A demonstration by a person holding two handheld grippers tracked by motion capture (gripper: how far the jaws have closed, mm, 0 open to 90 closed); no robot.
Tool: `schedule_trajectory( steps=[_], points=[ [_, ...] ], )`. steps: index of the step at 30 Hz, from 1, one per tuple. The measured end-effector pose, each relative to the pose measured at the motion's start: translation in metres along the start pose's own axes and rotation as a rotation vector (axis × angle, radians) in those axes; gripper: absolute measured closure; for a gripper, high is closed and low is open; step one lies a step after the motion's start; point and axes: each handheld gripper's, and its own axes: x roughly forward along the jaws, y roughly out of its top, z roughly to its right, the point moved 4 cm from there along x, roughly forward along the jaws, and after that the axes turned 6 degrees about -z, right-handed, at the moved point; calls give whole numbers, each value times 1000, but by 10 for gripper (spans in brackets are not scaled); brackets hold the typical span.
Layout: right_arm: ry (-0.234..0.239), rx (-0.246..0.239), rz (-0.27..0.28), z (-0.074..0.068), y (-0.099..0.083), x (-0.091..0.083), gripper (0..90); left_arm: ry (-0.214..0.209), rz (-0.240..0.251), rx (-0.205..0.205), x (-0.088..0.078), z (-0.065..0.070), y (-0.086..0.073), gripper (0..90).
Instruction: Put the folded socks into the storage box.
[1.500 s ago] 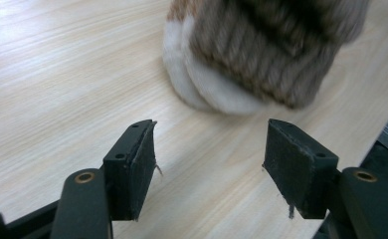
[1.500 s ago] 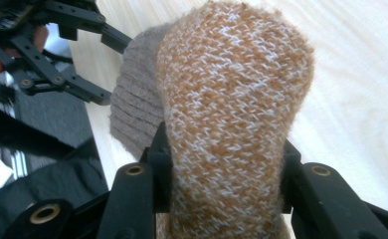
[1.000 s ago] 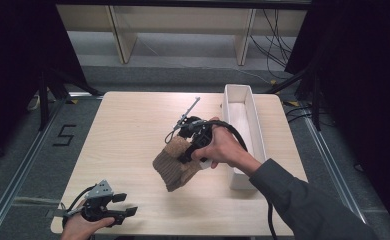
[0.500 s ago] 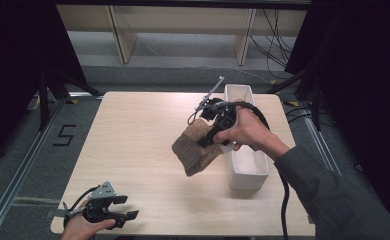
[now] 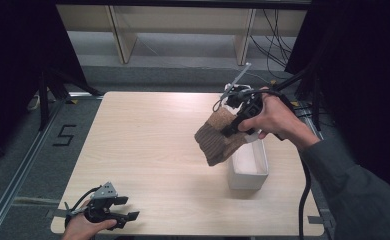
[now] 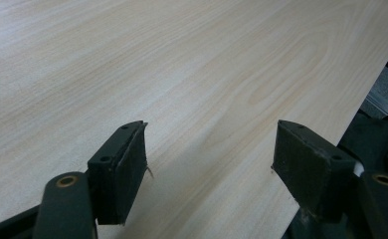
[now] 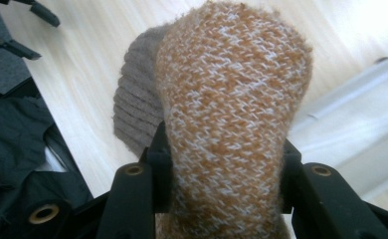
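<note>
- Your right gripper [image 5: 231, 129] was clenched on the sock [image 5: 219, 137]; in the right gripper view the jaws pressed into the knit from both sides [image 7: 227, 124].
- Your left gripper [image 5: 114, 212] was released, its jaws having just spread a little wider with nothing between them but bare table [image 6: 207, 99]. It sat at the near left corner of the table [image 5: 148, 145].
- The sock hung off the table, down and to the left of your right gripper, its long axis sloping toward the near edge. Its lower end dangled just beside the bin's [image 5: 255, 172] left wall, over the table rather than over the opening.
- The bin lay along the right edge, directly under your right hand [image 5: 270, 117], so that hand was far nearer; the left was well apart.
- I judged that the coming move turned on carrying the sock rightward until it hung over the opening.
- The sock looked thick and soft: orange-and-white flecked knit, with a ribbed grey-brown cuff [image 7: 135, 119] behind.
</note>
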Motion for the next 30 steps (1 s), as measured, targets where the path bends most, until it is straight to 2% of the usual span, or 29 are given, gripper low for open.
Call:
schedule_trajectory(
  steps=[8, 10, 11, 18, 22, 30],
  points=[
    [-41, 67, 48, 29, -11, -24, 587, -4, -16, 0, 1, 0, 0, 284],
    [-55, 76, 55, 36, -14, -27, 587, 2, -7, -2, 1, 1, 0, 284],
    [-55, 97, 54, 39, -16, -28, 587, -3, -4, -6, 2, 0, 0, 284],
    [-102, 148, 78, 65, -27, -37, 586, -4, -17, 8, 2, 2, 0, 286],
    [-133, 184, 66, 80, -32, -38, 586, -3, -15, 3, 3, 2, 0, 285],
    [-174, 209, 65, 107, -37, -27, 585, -11, -20, 11, 3, 3, 0, 285]
  ],
)
